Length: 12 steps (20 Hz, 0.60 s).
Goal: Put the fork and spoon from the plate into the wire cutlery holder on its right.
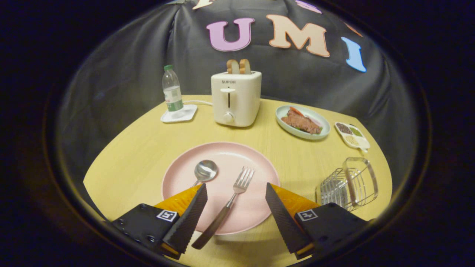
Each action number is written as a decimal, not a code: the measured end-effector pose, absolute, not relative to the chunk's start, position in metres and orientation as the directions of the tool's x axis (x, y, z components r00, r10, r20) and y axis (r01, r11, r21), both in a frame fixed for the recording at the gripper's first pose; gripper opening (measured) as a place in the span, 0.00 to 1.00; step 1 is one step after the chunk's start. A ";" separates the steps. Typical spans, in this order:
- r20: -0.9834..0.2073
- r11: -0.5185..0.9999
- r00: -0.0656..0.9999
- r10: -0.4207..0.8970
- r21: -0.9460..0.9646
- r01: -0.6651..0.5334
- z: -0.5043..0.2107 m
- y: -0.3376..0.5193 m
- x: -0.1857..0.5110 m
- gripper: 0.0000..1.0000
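Observation:
A pink plate [256,167] lies on the wooden table just ahead of my fingers. On it a fork [231,202] with a dark handle points away from me, its handle running back between my fingers. A spoon [206,170] lies to the fork's left, its handle hidden behind my left finger. The wire cutlery holder [349,184] stands to the right of the plate, beside my right finger. My gripper [236,189] hovers open over the plate's near half, fingers on either side of the fork without touching it.
Behind the plate stands a white toaster [235,97] with bread in it. A water bottle [172,89] on a white coaster sits to its left. A green dish of food [302,121] and a small condiment tray [352,135] lie at the back right.

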<state>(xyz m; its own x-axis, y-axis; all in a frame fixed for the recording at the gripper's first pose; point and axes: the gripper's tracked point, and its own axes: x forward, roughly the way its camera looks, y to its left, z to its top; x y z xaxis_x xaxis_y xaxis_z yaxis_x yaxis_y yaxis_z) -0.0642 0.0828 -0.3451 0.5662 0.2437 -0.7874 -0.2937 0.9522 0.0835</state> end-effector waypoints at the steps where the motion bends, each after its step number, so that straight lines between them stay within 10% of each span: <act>1: -0.801 0.952 0.548 0.240 0.085 -0.294 -0.350 0.083 -0.067 1.00; 12: -0.859 0.937 0.461 0.222 0.056 -0.345 -0.372 0.088 -0.084 0.35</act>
<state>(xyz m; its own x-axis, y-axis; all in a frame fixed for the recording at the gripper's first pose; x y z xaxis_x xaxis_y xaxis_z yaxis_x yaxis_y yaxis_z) -0.0844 0.0879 -0.3724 0.4610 0.2217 -0.8593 -0.3455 0.9367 0.0564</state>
